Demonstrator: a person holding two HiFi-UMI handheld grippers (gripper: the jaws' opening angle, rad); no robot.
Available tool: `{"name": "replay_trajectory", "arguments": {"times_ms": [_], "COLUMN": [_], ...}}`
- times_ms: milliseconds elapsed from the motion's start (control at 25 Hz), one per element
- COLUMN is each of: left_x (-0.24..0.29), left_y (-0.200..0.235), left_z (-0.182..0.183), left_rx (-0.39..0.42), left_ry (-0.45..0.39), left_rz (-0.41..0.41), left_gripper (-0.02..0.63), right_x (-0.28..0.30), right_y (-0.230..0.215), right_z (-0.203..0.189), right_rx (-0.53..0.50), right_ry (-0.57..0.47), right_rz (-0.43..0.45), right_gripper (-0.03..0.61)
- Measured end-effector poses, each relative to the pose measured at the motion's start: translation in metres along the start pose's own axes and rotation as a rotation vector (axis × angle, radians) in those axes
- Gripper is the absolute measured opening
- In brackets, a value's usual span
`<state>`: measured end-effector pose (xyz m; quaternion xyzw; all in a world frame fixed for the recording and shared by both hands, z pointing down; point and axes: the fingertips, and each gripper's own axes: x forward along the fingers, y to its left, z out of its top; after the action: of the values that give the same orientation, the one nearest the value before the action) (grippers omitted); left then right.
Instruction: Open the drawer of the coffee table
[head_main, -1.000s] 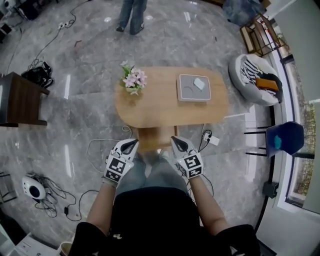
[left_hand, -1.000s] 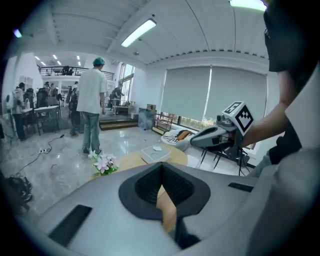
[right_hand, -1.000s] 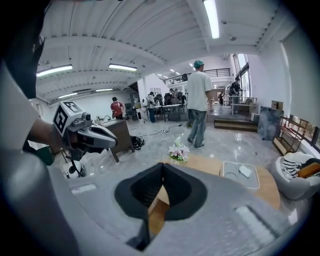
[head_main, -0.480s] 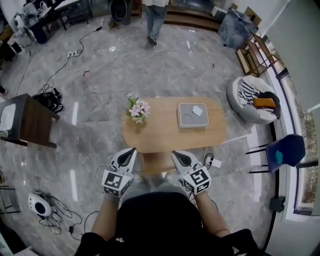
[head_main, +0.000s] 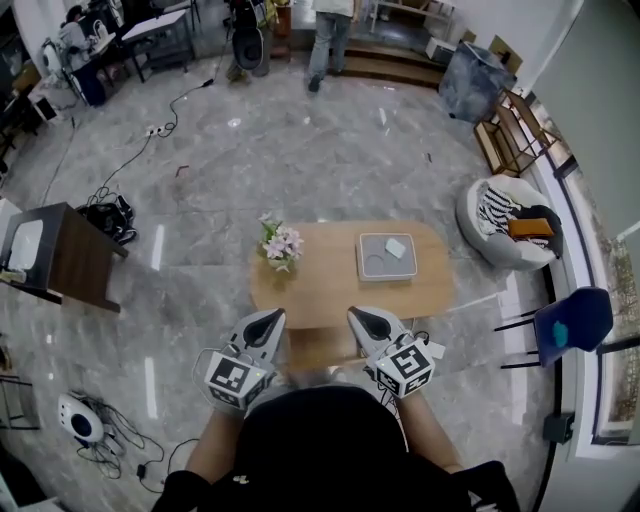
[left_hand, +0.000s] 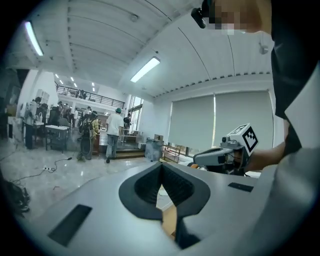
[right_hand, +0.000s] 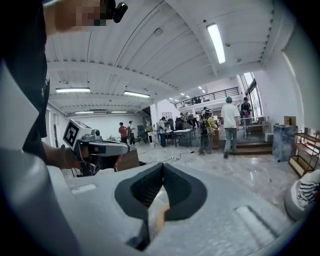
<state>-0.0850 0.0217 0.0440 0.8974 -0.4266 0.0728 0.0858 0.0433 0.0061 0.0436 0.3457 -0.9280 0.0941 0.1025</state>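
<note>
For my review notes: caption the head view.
Left gripper and right gripper, both shut, near a coffee table with flowers.

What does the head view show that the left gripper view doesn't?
Only the head view: the flowers on the coffee table, and the blue chair. Only the left gripper view: the ceiling light and window blinds. Both: the left gripper, the right gripper and a person standing far across the floor.

No legible txt/nos. anywhere; left tongs & right tongs show only square marker patterns.
</note>
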Motion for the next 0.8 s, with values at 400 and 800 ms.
{"name": "replay_trajectory", "arguments": {"times_ms": [400,800], "left_x": [0.014,0.015], "left_y": [-0.012,-0.012], "left_z": [0.009,0.015], "left_rx": [0.01,0.013], "left_ry": [0.007,0.016], "left_rz": [0.019,0.055], "left_gripper": [0.012,0.012], "right_x": [0.001,-0.007], "right_y": [-0.007,-0.012], "right_z": [0.019,0.028], "right_rx": [-0.013,-0.023], "right_ry": [-0.03,-0.048], "right_rz": [0.034,0.053], "right_gripper": [-0.003,-0.002]}}
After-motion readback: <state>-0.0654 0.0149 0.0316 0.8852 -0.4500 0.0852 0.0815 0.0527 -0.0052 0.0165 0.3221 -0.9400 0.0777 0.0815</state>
